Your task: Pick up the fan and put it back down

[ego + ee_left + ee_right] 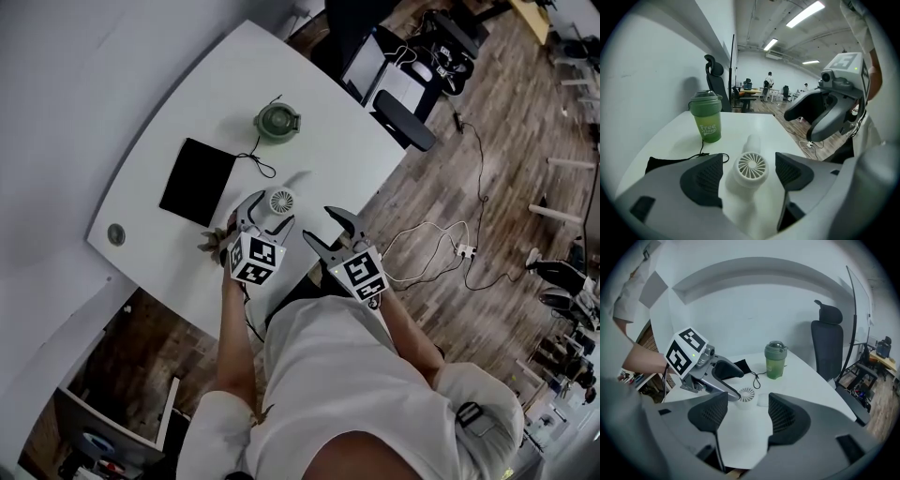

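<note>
Nearest, at the edge of the white table (187, 112): right gripper (743, 414), jaws wide apart, nothing between them. Next: left gripper (270, 214), jaws well apart around the fan (751, 165), pads clear of it on both sides; the fan lies flat on the table. Beyond: black cloth pouch (197, 181) with cord, then green cup (277, 122). Likely risk: the round, light head slipping or skidding towards the cord if one pad meets it first

Head view overhead, gripper views low, close, sharing fan (751, 166)
</note>
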### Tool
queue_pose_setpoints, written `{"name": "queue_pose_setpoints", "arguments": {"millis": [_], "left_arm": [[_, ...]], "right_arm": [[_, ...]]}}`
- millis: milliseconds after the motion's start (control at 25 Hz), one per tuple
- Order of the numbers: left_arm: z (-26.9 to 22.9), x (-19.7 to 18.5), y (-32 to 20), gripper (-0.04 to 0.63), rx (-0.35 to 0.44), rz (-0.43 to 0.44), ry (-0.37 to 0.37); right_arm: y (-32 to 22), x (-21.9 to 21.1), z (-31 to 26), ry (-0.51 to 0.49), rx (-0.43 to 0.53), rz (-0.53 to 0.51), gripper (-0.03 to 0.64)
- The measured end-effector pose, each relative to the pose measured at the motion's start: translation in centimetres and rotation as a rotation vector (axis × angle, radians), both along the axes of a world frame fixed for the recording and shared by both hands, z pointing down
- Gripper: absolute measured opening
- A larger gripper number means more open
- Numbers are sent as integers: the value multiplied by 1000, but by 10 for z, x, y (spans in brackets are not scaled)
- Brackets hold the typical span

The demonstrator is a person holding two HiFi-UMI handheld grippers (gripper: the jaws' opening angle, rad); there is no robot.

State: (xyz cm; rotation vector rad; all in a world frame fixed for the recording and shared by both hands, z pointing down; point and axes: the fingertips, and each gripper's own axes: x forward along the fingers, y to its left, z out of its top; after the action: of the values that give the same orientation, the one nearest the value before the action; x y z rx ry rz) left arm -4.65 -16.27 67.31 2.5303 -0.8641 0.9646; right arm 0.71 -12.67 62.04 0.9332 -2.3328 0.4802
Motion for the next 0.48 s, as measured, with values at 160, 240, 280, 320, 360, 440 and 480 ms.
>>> {"name": "queue_pose_setpoints", "arguments": {"millis": [160, 240, 280, 320, 360, 440, 480], "left_arm": [[14, 3, 0, 361, -25, 3, -31], [22, 5, 1, 365, -36, 13, -56], [26, 5, 1, 368, -40, 15, -67], [29, 6, 1, 370, -43, 15, -76], [32, 7, 2, 371, -47, 14, -81], [37, 8, 2, 373, -55, 9, -88], [40, 9, 2, 373, -60, 7, -91]], "right_arm": [[2, 3, 10, -1, -28, -30, 275], [1, 5, 16, 0, -40, -41, 275], [0, 6, 19, 1, -43, -46, 275], [-1, 7, 22, 3, -47, -51, 275], [-2, 8, 25, 5, -51, -56, 275], [-3, 9, 29, 7, -58, -61, 275], [-3, 9, 32, 9, -62, -63, 275]]}}
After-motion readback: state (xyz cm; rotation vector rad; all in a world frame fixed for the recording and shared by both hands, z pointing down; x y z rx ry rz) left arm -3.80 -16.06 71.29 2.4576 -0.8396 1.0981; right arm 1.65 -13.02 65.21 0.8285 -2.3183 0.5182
